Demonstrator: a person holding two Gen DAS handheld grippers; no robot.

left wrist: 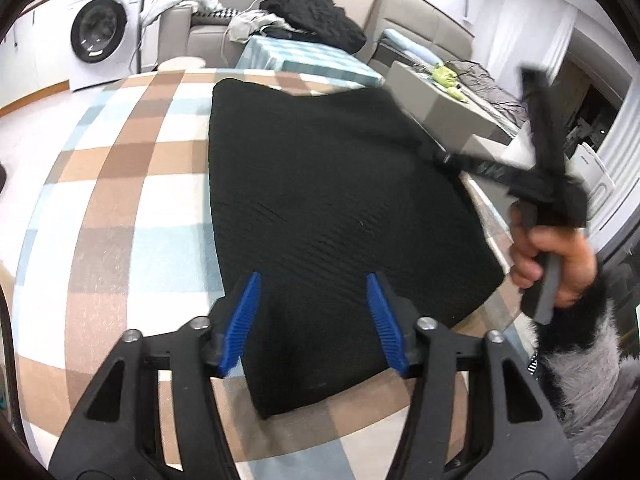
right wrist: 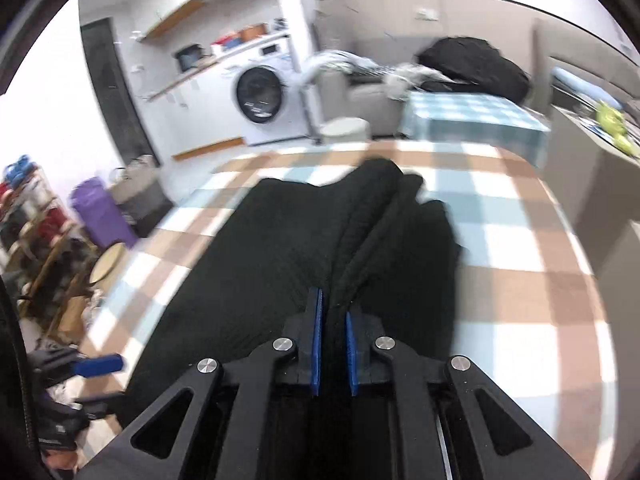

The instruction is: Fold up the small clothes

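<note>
right jaws pinched tight on a bunched edge of the black cloth, blue pads close together with a ridge of fabric squeezed between. right gripper lifted a bit, so the edge rises off the table in a long fold running straight ahead of the jaws. probably held this way to carry that side over the rest.

left jaws about half open, holding nothing. left gripper over the near end of the cloth, flat fabric below and between the pads, not gripped. looks ready to press down or grab a corner.

rest of the cloth spread flat ahead of the left jaws. right hand off to the right side, blurry, pulling a stretched strip of cloth up from that edge.

fold just starting, by the look of it.
</note>
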